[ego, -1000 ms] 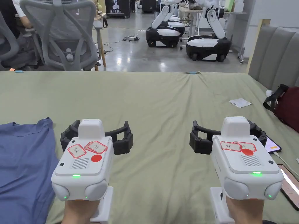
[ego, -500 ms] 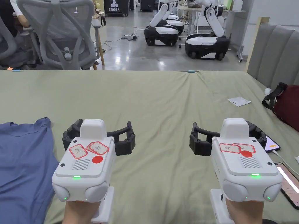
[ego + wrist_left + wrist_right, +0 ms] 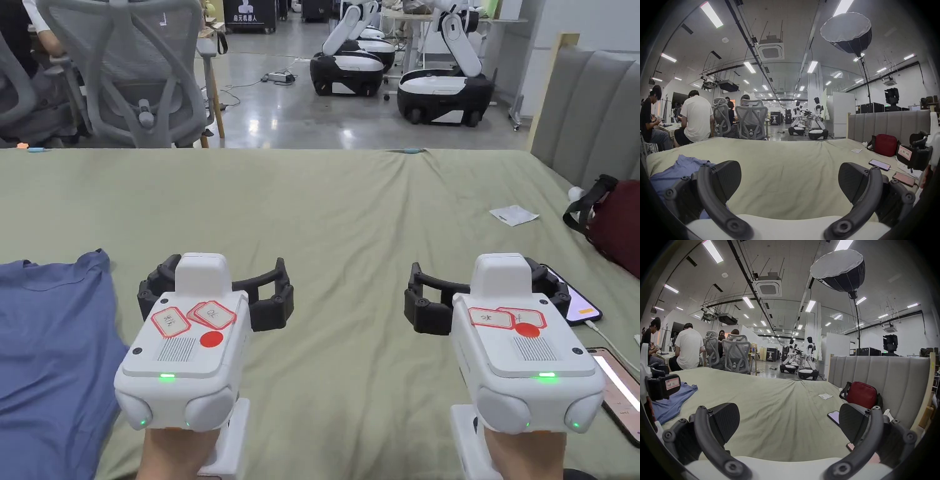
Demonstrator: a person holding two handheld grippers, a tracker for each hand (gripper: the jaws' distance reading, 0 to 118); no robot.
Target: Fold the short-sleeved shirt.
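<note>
A: Status on the fold?

B: Not begun, as I judge it. The shirt (image 3: 53,350) lies in a loose blue heap on the bed (image 3: 350,206), w/ creases all over and no fold in it that I can make out. Everything's left: spread it flat, sleeves in, sides in, then halve it.

A: Where's the shirt vs. the tools?

B: Left hand-held gripper (image 3: 215,299) hangs above the sheet just right of the shirt, not touching it. In the left gripper view the blue cloth sits behind the left jaw. Right hand-held gripper (image 3: 487,299) is well apart from the shirt, further right, near a phone (image 3: 578,306).

A: Jaws?

B: Both released, spread wide, nothing between them. Bare sheet shows in the gap in each gripper view: left (image 3: 789,180), right (image 3: 789,418).

A: Other stuff near the shirt?

B: No. A red bag (image 3: 615,225) and a paper slip (image 3: 514,215) lie far right of it, by the headboard.

A: Any change vs. 1 s ago?

B: Barely. Left hand-held gripper has drifted a touch right, away from the shirt. Right one holds approx. the same spot. Shirt hasn't moved; jaws were spread then too.
</note>
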